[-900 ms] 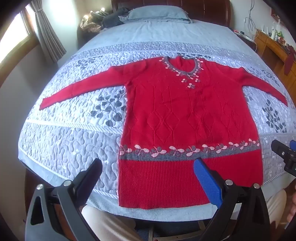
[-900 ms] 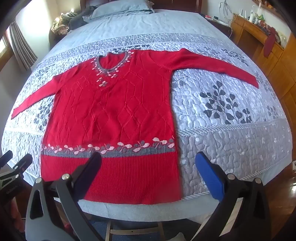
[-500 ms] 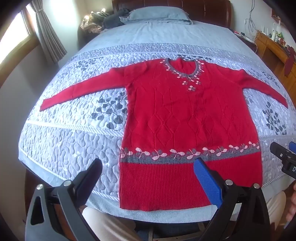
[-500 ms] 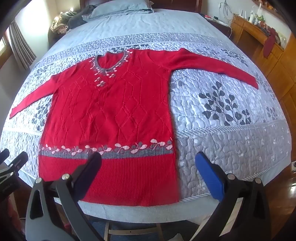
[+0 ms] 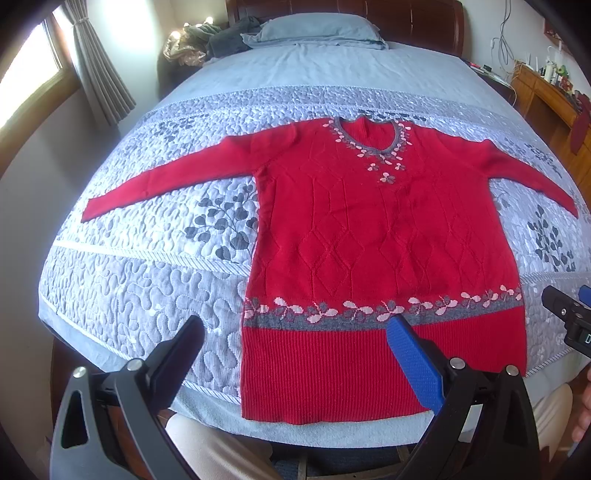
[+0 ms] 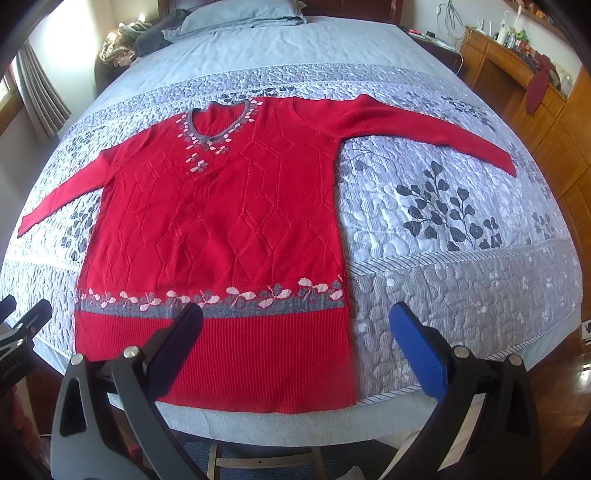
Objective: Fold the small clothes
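ahead, red sweater (image 5: 380,236) flat, beyond open tongs (image 5: 295,328)

Bed (image 5: 295,96) with grey quilted leaf-print cover, blue pillow (image 5: 317,27), dark wooden headboard (image 5: 417,22); curtained window (image 5: 29,74) at left, daylit; wooden cabinets (image 6: 546,122) at right.

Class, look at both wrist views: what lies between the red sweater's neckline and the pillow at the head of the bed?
Only bedding: the quilt's grey patterned band, then plain blue cover up to the pillow. Nothing else lies beyond the red sweater. Both wrist views show it.
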Tool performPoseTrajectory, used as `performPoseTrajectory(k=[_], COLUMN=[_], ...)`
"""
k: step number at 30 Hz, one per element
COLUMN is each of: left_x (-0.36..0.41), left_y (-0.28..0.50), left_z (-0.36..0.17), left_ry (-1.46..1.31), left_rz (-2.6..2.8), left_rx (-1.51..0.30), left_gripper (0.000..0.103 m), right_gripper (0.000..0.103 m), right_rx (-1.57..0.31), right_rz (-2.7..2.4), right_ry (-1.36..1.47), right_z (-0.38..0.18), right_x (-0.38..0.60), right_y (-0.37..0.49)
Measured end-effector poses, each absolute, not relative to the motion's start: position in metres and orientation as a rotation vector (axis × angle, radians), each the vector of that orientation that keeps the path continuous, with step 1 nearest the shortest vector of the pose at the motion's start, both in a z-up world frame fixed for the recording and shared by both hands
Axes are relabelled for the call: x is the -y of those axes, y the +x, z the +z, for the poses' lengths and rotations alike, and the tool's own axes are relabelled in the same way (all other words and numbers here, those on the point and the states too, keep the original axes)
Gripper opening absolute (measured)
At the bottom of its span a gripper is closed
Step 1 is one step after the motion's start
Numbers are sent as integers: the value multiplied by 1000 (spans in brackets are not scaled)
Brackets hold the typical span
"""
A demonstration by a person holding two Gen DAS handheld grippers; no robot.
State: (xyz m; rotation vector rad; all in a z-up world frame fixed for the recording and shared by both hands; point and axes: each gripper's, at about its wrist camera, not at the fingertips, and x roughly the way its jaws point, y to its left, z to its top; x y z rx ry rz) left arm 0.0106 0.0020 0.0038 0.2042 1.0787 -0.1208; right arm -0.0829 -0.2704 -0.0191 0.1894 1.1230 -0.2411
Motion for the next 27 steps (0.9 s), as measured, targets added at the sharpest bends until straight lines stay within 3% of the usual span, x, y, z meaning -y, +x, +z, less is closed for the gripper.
performPoseTrajectory(k=[27], left_x=[-4], left_y=[14], left_z=[-4], left_ry=[205], left_rz=[-119], left_rx=[-1092], left_gripper=[99], right_gripper=[100], right_rx=[-1125], right_rz=[-249], right_ry=[182], right_z=[-23], right_x=[272], right_y=[-82])
